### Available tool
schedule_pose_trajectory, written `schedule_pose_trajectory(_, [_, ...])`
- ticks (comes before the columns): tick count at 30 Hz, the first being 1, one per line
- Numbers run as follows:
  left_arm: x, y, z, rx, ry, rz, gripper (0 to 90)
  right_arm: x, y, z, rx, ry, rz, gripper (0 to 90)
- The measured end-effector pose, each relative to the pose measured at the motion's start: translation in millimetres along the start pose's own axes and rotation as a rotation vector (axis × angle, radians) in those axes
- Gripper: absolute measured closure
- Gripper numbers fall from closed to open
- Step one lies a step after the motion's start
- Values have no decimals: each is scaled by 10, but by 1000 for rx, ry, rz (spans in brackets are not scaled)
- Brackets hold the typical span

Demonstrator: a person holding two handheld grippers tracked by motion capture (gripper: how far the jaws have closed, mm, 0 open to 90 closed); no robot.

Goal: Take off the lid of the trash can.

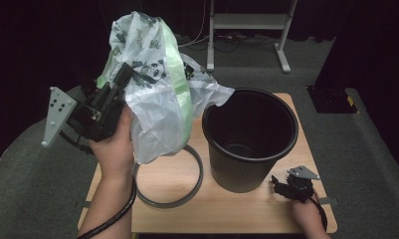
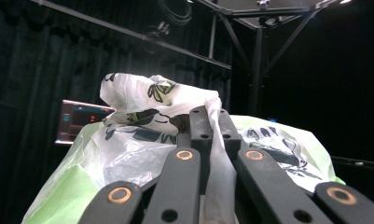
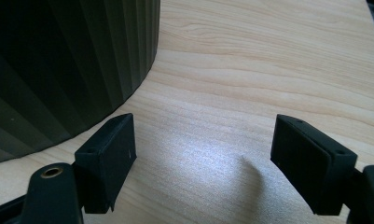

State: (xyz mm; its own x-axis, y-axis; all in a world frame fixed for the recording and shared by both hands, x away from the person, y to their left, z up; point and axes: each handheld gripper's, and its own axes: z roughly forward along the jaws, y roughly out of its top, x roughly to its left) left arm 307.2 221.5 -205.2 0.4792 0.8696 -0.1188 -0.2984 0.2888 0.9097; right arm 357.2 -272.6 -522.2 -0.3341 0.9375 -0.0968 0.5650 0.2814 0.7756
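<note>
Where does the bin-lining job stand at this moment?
Done: the left gripper is shut on the plastic bag and holds it up beside the bin. In hand: getting the bag to the bin's mouth. Left: the bin is unlined and the grey ring lies on the table. The right gripper waits open by the bin's base.

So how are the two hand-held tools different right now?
The left tool is shut on the thin white plastic bag with panda prints and a green band, lifted above the table; the right tool has open jaws with nothing between them and sits low on the wooden table, beside the black ribbed plastic bin. Both are black and hand-held.
</note>
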Motion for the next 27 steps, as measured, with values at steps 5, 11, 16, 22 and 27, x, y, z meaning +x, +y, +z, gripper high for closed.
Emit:
schedule_pose_trajectory(5, [76, 34, -109, 7, 28, 15, 894, -1, 4, 5, 6, 8, 6, 229])
schedule_pose_trajectory(11, [199, 2, -213, 29, 65, 23, 895, -4, 14, 32, 29, 30, -5, 231])
schedule_pose_trajectory(16, [308, -78, -279, 62, 98, 29, 895, -1, 20, 43, 39, 30, -7, 231])
schedule_pose_trajectory(22, [384, -201, -323, 87, 120, 23, 894, 19, 23, 45, 41, 31, -6, 227])
schedule_pose_trajectory(27, [438, -332, -334, 88, 127, 15, 894, 20, 33, 60, 42, 55, -13, 219])
